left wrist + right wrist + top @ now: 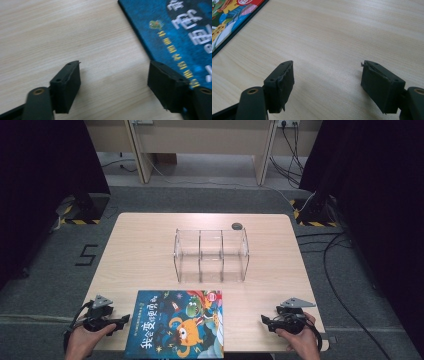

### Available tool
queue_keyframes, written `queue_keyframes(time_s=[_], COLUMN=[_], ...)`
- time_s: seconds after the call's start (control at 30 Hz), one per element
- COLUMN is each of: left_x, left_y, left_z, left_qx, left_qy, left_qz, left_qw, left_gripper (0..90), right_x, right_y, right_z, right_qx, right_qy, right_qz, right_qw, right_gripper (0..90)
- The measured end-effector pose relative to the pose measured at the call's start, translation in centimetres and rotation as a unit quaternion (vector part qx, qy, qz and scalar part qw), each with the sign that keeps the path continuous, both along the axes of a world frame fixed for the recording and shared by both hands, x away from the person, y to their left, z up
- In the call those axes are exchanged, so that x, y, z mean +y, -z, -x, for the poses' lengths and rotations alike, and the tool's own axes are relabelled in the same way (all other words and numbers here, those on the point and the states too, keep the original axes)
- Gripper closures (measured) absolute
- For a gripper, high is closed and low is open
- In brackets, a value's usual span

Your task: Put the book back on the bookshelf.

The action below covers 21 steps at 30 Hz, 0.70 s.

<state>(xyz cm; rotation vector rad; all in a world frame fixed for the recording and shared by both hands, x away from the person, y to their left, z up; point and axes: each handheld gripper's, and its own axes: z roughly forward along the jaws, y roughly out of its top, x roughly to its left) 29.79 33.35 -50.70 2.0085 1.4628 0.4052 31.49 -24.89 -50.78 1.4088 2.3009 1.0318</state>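
1. High view: a light wooden table (145, 250) is seen from above, with a person's two hands entering from the bottom edge, each holding a black gripper.
2. A picture book (176, 325) with a dark blue, cartoon-covered front is laid flat at the near edge of the table, between the two grippers and closer to the left one.
3. The left gripper (122, 321) is held just beside the book's left edge, its jaws pointed toward the book; contact with the book cannot be told from this view.
4. The right gripper (265, 321) is held well apart from the book's right edge, near the table's near right corner, with its jaws pointed toward the book.
5. A clear acrylic organizer (211, 255), divided into three compartments, is placed upright near the middle of the table, beyond the book.
6. A small dark round object (236, 226) is seen on the table behind the organizer, near the far edge.
7. In the left gripper view, the jaws are spread apart over bare wood, nothing is pinched between them, and the book's blue edge (175, 37) is seen just past the jaw at the right of that view.
8. In the right gripper view, the jaws are likewise spread wide with bare table between them, and a corner of the book (232, 17) is seen at the upper left, apart from the jaws.
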Motion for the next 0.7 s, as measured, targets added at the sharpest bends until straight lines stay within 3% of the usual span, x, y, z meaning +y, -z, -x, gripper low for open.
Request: queue_keyframes(time_s=[0.1, 0.13, 0.17, 0.2, 0.27, 0.43, 0.47, 0.5, 0.53, 0.7], left_x=[0.0, -0.2, -0.2, -0.4, -0.6, -1.7, -2.2, -2.2, -2.6, -3.0], left_y=[-0.2, -0.4, -0.4, -0.6, -0.5, -0.3, -0.2, -0.2, -0.2, -0.3], left_z=[0.1, 0.2, 0.2, 0.3, 0.3, 0.4, 0.5, 0.5, 0.5, 0.6], left_qx=[0.002, 0.003, 0.003, 0.006, 0.017, 0.033, 0.039, 0.039, 0.048, 0.045], left_qy=[0.001, 0.004, 0.004, 0.008, 0.018, 0.043, 0.056, 0.056, 0.067, 0.059], left_qz=[0.011, 0.033, 0.033, 0.052, 0.068, 0.071, 0.083, 0.083, 0.095, 0.086], left_qw=[0.9999, 0.9994, 0.9994, 0.9986, 0.9973, 0.996, 0.9942, 0.9942, 0.9921, 0.9936], left_gripper=[33.5, 36.2, 37.0, 37.9, 38.6, 41.9, 42.7, 43.8, 45.5, 46.5], right_x=[0.0, 0.0, 0.0, -0.1, 0.0, 0.1, 0.1, 0.1, 0.2, 0.4], right_y=[0.0, 0.0, 0.0, 0.0, 0.0, -0.1, -0.1, -0.1, -0.1, 0.0], right_z=[0.0, 0.0, 0.0, -0.1, 0.0, 0.0, 0.0, 0.0, 0.0, 0.0], right_qx=[0.0, 0.001, 0.002, 0.002, 0.004, 0.004, 0.006, 0.006, 0.008, 0.01], right_qy=[0.0, 0.0, 0.0, 0.001, 0.003, -0.002, -0.004, -0.004, -0.004, -0.009], right_qz=[0.0, -0.001, -0.003, -0.003, -0.005, -0.005, -0.007, -0.007, -0.008, -0.016], right_qw=[1.0, 1.0, 1.0, 1.0, 1.0, 1.0, 1.0, 1.0, 0.9999, 0.9998], right_gripper=[27.0, 27.0, 27.0, 27.0, 27.0, 26.9, 26.8, 26.8, 26.7, 26.6])
